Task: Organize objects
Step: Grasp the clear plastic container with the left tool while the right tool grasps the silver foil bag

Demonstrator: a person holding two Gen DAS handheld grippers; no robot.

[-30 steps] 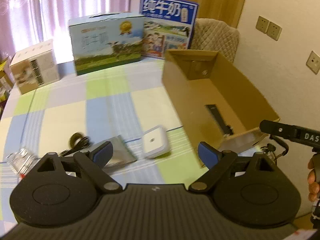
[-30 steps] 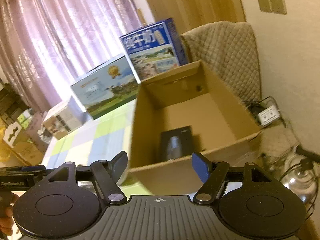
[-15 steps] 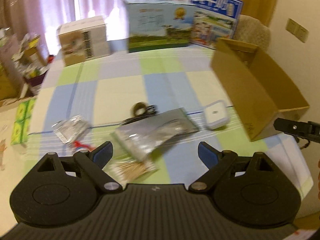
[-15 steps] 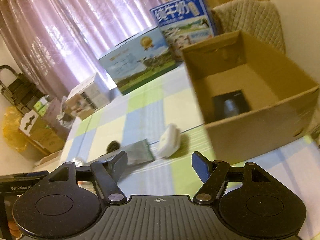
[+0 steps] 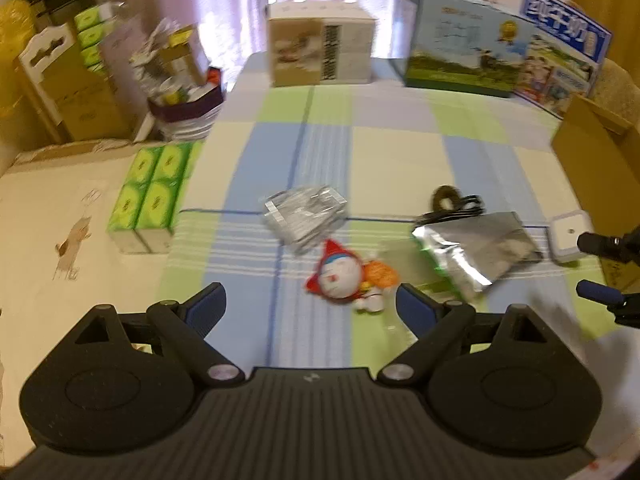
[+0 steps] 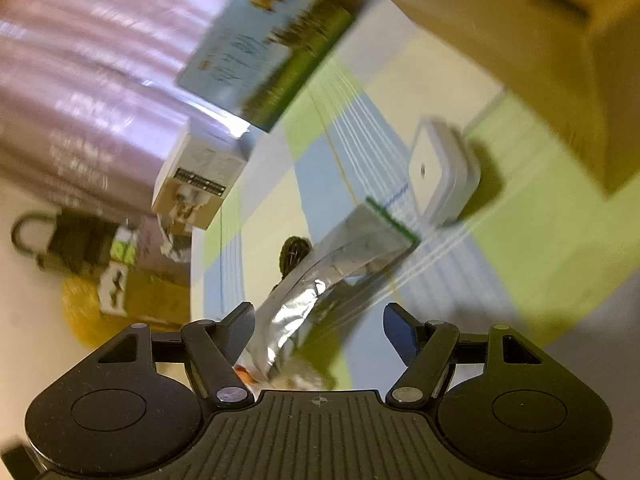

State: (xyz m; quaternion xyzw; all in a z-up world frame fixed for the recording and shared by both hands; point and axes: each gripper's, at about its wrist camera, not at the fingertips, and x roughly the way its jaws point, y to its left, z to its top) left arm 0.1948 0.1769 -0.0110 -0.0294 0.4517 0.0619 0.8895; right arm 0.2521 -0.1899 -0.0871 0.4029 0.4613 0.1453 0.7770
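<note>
L gripper (image 5: 310,306) is spread wide w/ nothing between the blue pads, hovering over the near edge of the checked tablecloth (image 5: 392,156). L to R on the table in its view: green tissue packs (image 5: 150,196) off the left edge, a crumpled clear packet (image 5: 306,216), a red-and-white round-headed toy (image 5: 340,276) w/ an orange bit touching its right side, a dark coiled cable (image 5: 452,200), the silver foil pouch (image 5: 476,246) just in front of that cable, then a small white square box (image 5: 568,236) beside the open cardboard box (image 5: 596,160) at the right edge. Milk cartons (image 5: 460,40) stand along the far side. R gripper tips (image 5: 600,268) show at the far right, close to the white box.

R gripper (image 6: 318,330) is also spread, empty (view tilted and motion-blurred). It sits low over the foil pouch (image 6: 332,276), which lies between its fingers w/o contact that I can tell. White box (image 6: 440,172) lies just past the pouch's far end; cardboard box (image 6: 560,60) at upper right.
</note>
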